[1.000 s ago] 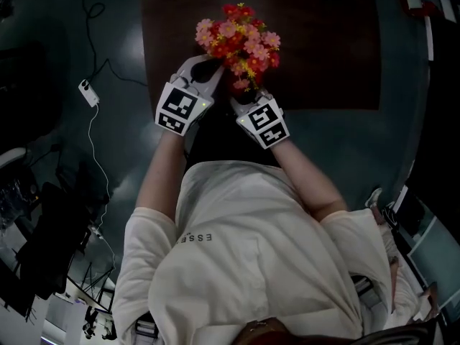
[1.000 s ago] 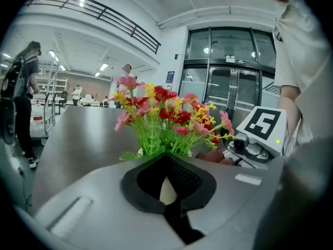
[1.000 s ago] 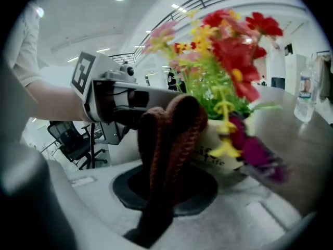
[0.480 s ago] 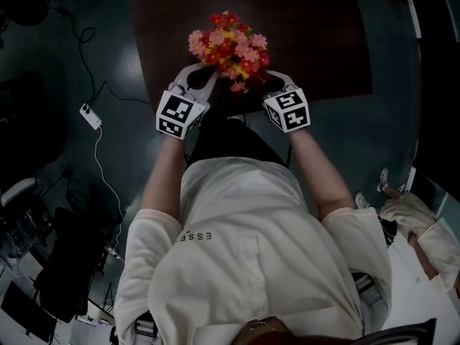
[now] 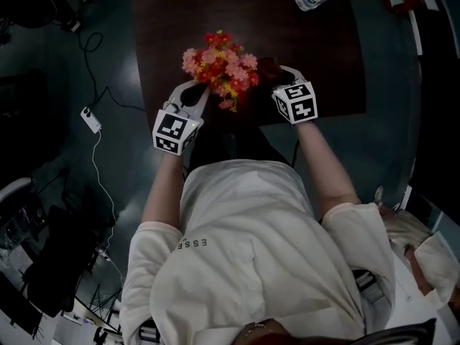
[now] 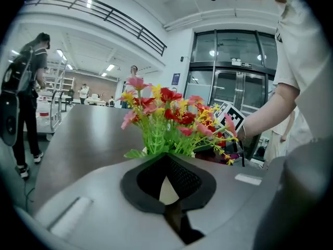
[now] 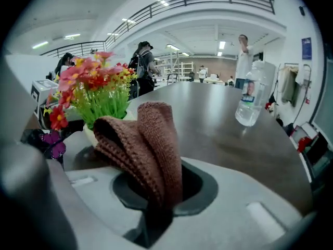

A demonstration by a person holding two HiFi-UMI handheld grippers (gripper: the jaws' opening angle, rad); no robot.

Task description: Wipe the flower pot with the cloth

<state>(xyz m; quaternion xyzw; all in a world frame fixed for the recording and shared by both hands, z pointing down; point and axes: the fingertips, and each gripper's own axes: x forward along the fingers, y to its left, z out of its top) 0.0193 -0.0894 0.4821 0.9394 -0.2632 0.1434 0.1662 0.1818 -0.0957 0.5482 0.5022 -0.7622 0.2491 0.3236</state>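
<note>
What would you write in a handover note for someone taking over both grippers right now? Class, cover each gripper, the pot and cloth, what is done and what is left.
Left gripper: shut, apparently pinching the pale rim of the flower pot to steady it.
Right gripper: shut on the brown cloth, on the pot's right in the head view; contact unclear.
Pot stands upright near the table edge, flowers in it.
Done: cloth gripped, pot steadied. How much is wiped cannot be told.
Left: rub the cloth round the pot wall.
</note>
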